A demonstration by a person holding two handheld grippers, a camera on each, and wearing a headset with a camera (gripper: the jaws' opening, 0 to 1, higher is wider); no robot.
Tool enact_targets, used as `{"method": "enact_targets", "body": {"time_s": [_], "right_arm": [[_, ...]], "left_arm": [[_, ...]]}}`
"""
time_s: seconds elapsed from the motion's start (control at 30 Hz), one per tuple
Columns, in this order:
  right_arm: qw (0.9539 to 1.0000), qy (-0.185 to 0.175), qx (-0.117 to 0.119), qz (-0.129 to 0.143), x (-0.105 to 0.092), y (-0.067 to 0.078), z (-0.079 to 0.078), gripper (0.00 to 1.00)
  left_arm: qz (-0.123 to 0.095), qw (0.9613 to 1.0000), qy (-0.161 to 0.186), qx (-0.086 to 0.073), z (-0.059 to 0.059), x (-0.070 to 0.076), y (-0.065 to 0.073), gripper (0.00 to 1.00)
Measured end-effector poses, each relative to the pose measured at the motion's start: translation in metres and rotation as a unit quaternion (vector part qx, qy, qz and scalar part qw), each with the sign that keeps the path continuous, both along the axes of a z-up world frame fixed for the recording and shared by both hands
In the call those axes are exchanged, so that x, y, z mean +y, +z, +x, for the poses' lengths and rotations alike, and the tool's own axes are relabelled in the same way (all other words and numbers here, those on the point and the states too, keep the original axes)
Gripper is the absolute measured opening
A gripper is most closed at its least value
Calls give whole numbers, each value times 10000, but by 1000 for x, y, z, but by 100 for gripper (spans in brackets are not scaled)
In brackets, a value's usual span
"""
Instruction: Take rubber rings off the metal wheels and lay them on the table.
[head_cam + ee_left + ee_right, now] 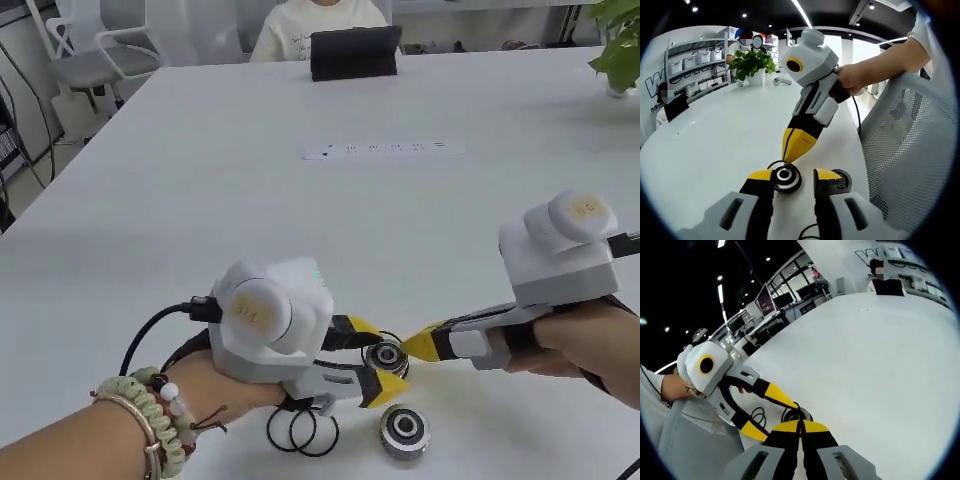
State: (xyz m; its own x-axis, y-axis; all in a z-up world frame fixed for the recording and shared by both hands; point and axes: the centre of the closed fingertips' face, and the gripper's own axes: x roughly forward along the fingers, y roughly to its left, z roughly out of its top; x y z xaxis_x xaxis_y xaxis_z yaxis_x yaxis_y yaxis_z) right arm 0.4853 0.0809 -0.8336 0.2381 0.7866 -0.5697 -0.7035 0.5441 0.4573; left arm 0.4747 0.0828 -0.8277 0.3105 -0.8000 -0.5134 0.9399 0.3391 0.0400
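Note:
My left gripper is shut on a small metal wheel, held between its yellow tips near the table's front edge. From the right, my right gripper meets that wheel with its tips pressed together, shut on the thin black rubber ring at the wheel's rim. A second metal wheel lies on the table just in front. Two loose rubber rings lie overlapping beside it, under my left gripper.
A white power strip lies mid-table. At the far edge stands a black tablet with a person seated behind it. A potted plant is at the far right and an office chair at the far left.

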Motion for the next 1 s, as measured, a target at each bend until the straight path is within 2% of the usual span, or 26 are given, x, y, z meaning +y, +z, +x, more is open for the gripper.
{"method": "enact_targets", "body": {"time_s": [0.1,0.4,0.5,0.6,0.73,0.8,0.9,1.0], "right_arm": [[10000,-40,-2,28,-1,1,1,0],[9999,-96,15,50,-3,2,2,0],[9999,-99,14,63,-3,3,3,0],[9999,-124,20,69,-3,3,4,0],[9998,-150,-5,103,-4,6,5,0],[9997,-186,-10,160,-5,9,7,0],[9996,-209,-25,201,-5,11,8,0],[9994,-224,-32,243,-5,14,8,0]], "left_arm": [[-79,10000,23,7,1,0,6,30],[-286,9995,23,-124,3,-3,32,35],[-381,9993,48,-33,3,-3,40,41],[-293,9995,-14,-135,4,-2,44,42],[-196,9995,-138,-196,2,1,52,43],[-160,9995,-228,-177,0,3,56,44],[-82,9991,-288,-284,0,8,64,44],[-135,9992,-286,-251,-1,14,73,47]]}}
